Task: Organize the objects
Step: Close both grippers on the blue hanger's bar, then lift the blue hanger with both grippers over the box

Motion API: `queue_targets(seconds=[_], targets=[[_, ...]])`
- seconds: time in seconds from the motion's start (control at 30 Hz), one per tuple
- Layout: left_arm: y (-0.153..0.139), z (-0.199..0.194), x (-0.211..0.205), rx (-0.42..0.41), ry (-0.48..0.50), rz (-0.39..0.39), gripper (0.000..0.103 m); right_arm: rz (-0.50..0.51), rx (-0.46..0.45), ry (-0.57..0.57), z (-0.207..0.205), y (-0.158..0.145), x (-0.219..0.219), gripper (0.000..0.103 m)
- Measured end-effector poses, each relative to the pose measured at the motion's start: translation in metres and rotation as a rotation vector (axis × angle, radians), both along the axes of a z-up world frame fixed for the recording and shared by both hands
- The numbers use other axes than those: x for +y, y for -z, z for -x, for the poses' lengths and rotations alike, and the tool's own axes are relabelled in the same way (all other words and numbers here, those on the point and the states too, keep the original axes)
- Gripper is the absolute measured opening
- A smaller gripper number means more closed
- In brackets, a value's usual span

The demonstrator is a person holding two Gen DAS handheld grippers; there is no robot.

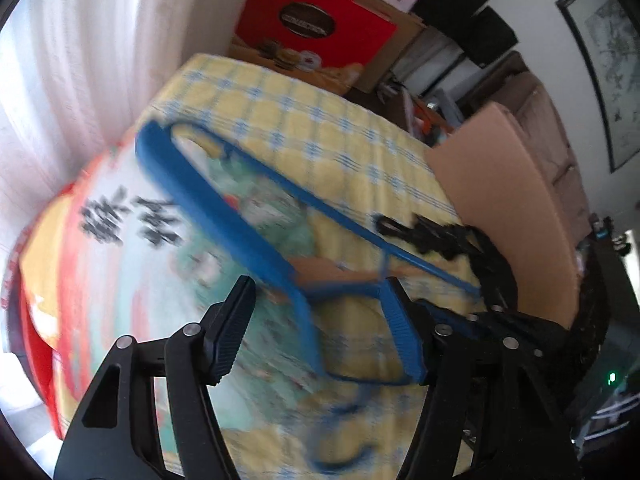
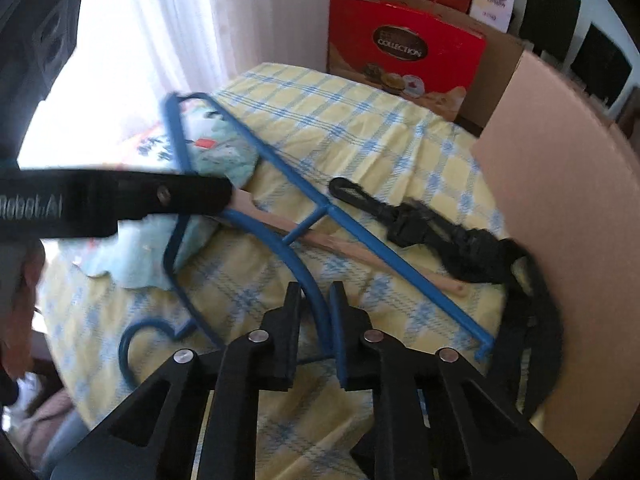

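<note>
Cardboard sheet (image 2: 568, 216) walls off right edge of counter (image 2: 360, 128). Black strap (image 2: 432, 224) lies just beside it. Hanger (image 2: 280, 176) and stick (image 2: 360, 252) cross centre. Far checked cloth bare up to red box (image 2: 404, 48).

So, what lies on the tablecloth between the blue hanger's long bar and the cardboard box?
In the right wrist view, a black strap lies there, on the checked tablecloth, between the blue hanger and the cardboard box.

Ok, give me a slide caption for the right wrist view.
Right gripper closed on a blue hanger above a yellow checked tablecloth, beside a black strap.
</note>
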State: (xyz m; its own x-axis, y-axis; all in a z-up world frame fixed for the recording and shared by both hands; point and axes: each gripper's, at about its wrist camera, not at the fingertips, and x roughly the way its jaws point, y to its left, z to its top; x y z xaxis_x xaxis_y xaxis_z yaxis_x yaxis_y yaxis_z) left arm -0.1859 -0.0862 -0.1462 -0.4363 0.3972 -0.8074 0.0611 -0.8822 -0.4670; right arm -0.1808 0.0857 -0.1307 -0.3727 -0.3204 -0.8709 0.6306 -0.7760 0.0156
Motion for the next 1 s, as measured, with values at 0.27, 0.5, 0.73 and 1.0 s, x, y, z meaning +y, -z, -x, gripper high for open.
queue_targets(seconds=[0.27,0.5,0.73,1.0], targets=[[-0.003,-0.009,0.011,0.0,0.019,0.035,0.038,0.11,-0.039,0.03,-0.001,-0.01,0.0,0.007],[-0.006,-0.015,0.005,0.014,-0.004,0.027,0.021,0.158,-0.037,0.048,-0.001,-0.024,0.008,0.007],[-0.042,-0.018,0.008,0.092,-0.004,0.015,0.021,0.192,0.004,0.061,-0.004,-0.052,0.015,0.007],[-0.106,-0.02,0.011,0.203,-0.01,-0.015,0.021,0.289,0.046,0.073,-0.003,-0.102,0.033,0.007]])
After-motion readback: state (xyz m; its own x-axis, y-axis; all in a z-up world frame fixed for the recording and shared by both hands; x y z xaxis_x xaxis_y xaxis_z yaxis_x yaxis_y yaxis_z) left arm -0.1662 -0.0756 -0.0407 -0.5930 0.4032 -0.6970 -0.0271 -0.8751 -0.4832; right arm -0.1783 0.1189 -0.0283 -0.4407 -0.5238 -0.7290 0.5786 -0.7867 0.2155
